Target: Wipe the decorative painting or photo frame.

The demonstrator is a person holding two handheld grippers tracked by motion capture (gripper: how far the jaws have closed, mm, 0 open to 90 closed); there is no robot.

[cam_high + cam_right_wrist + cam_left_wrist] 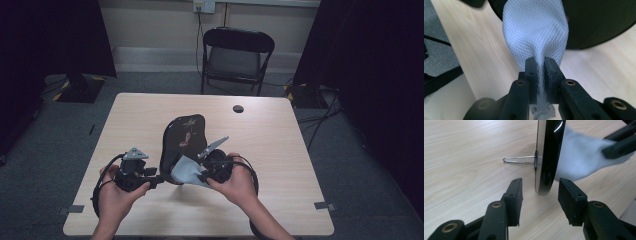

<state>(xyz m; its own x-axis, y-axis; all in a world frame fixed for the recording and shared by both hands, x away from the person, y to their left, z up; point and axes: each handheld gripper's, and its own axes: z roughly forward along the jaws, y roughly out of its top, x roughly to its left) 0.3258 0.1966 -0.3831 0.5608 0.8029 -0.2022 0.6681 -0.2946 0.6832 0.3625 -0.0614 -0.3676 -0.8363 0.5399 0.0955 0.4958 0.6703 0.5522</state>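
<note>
1. High view: a black lacquered plate [182,137] with a floral pattern stands on edge near the middle of the surface [270,135], its painted face turned toward the right side. The left hand-held gripper [156,181] sits at the plate's lower near edge. The right hand-held gripper [202,175] is just beside the painted face, holding a grey-white cloth [186,172] against its lower part. An empty folding chair [237,55] stands beyond the surface.

2. Left gripper view: the plate's thin rim [547,157] rises upright between the two pads [515,195], which stand off it on both sides, so this hand-held gripper is released with the edge in its gap. A wire stand [520,160] juts level from the plate's back and looks to prop it. The cloth [579,157] lies on the far face.

3. Right gripper view: the jaws are clenched on a bunched fold of the waffle-weave cloth [535,32], which fans upward onto the dark plate [596,22] straight ahead. To my eye, any wiping stroke runs along that face, and the right hand is the nearer one.
</note>
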